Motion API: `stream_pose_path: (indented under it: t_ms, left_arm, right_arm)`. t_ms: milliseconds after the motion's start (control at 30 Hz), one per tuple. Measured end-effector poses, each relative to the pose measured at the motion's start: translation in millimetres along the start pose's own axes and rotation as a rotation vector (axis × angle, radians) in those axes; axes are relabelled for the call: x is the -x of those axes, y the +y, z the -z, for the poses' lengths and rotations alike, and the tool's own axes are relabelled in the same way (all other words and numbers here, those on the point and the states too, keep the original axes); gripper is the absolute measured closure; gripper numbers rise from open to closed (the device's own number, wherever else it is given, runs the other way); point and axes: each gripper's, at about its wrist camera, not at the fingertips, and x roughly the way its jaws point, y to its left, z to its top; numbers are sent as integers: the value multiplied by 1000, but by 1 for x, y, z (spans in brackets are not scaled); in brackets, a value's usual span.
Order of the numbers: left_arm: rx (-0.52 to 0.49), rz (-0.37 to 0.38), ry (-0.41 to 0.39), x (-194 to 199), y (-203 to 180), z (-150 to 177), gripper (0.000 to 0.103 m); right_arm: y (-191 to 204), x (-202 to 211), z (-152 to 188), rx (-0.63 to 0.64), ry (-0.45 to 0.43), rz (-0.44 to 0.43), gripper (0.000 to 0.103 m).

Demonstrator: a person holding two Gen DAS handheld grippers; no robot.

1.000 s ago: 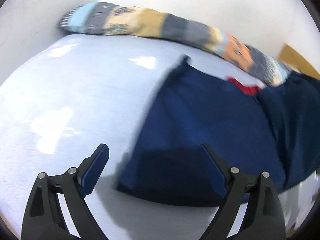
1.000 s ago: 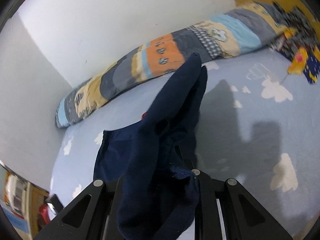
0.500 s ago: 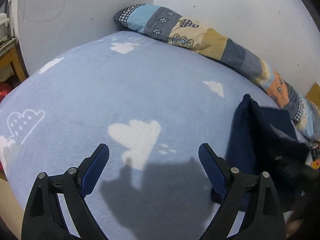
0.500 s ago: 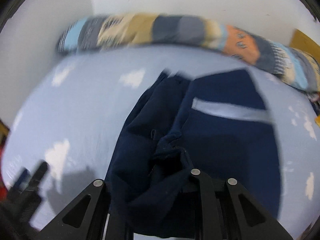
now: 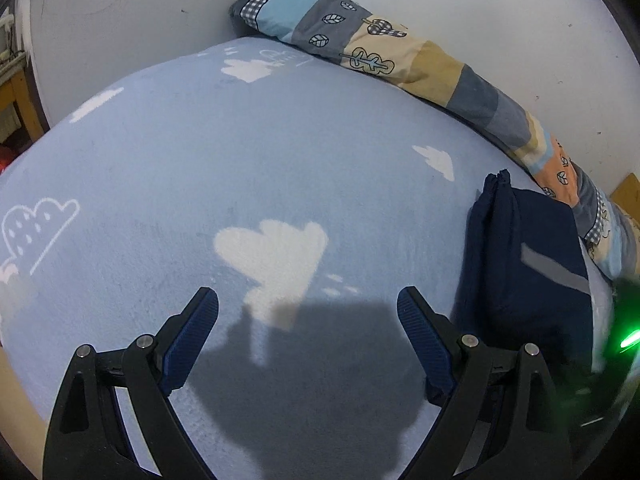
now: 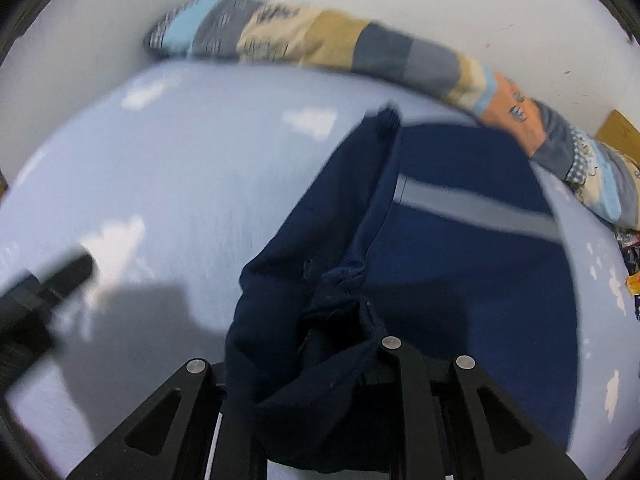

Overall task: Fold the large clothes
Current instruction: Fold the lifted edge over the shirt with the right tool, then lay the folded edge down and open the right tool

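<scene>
The right gripper's [image 6: 316,364] pads were hidden under bunched navy garment [image 6: 460,264]; its jaws were opening with the cloth between them. That view was blurred. The garment lay folded on the pale blue cloud-print bed [image 5: 240,168], near a patchwork bolster [image 5: 400,60] along the white wall. The left gripper [image 5: 308,320] gaped wide, empty, above bare sheet.

Matt navy cloth garment [image 6: 460,272] lies on fleecy, napped blanket [image 5: 200,168].
</scene>
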Motion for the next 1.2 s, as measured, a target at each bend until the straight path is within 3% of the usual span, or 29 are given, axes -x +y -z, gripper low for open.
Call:
stream_pose_path:
  t_ms: [67,167,300,400,433,467,500,533,667,800,900,1000,1133,1167,1200]
  left_arm:
    - [1,-7,-6,1,2,0,12]
    - [13,-18,-8,1,6,0,12]
    - [45,-17,-21,6,9,-2,12]
    - [55,-16,-46,13,9,-3,12]
    - [57,-10,-51,15,9,-4,12]
    - [58,-3,-58,17,8,-4,12]
    - [55,7,-67,20,6,-4,12]
    - [49,17,-73,21,4,-4,12]
    - [6,95,-108,30,-13,-3,12]
    - [-119,276,-127,42,-54,5,12]
    - [-236,378,-93,39,-91,19,12]
    - [-318,440,-37,29,-119,31,12]
    - [-352,391,68,-2,-135,39,12]
    - [-357,360,92,-9,-137,41,12]
    - [-373,260,148,-27,-139,45,12]
  right_arm:
    - [4,0,2,15,-22,-5,71]
    - [4,7,4,-3,-21,-115,36]
    - [13,25,14,59,-11,-239,31]
    - [-9,39,21,-12,33,-462,37]
    - [-19,43,21,-37,41,-524,44]
    - [-36,51,21,-79,34,-584,62]
    - [-54,59,22,-129,15,-619,70]
    - [-78,71,23,-189,-23,-635,70]
    - [-159,105,34,-331,-167,-486,72]
    - [-212,108,54,-378,-176,-318,72]
    - [-226,94,73,-415,-142,-313,75]
    - [-212,77,80,-395,-107,-332,80]
    - [-172,32,94,-302,-36,-267,79]
    - [-167,22,97,-280,-22,-252,78]
    - [-168,16,99,-287,-25,-257,78]
